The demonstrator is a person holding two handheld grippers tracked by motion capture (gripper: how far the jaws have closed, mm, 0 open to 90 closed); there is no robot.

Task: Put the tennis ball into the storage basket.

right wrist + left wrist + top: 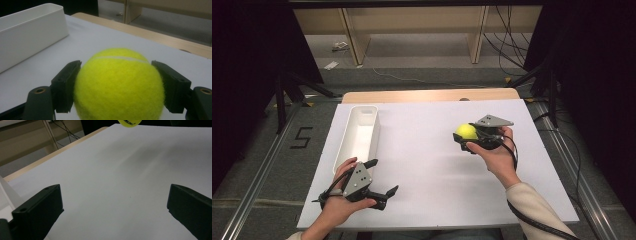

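Right gripper [465, 139] clamps a yellow tennis ball [466, 131] above the white board [427, 165]. Left gripper [382, 177] sits spread wide, nothing between its jaws, beside the white bin [357, 134].

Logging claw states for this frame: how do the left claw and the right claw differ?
The left claw has its jaws spread wide with nothing between them; the right claw is shut on the tennis ball. The left sits near the white bin; the right is farther from it. Both are black and hand-held.
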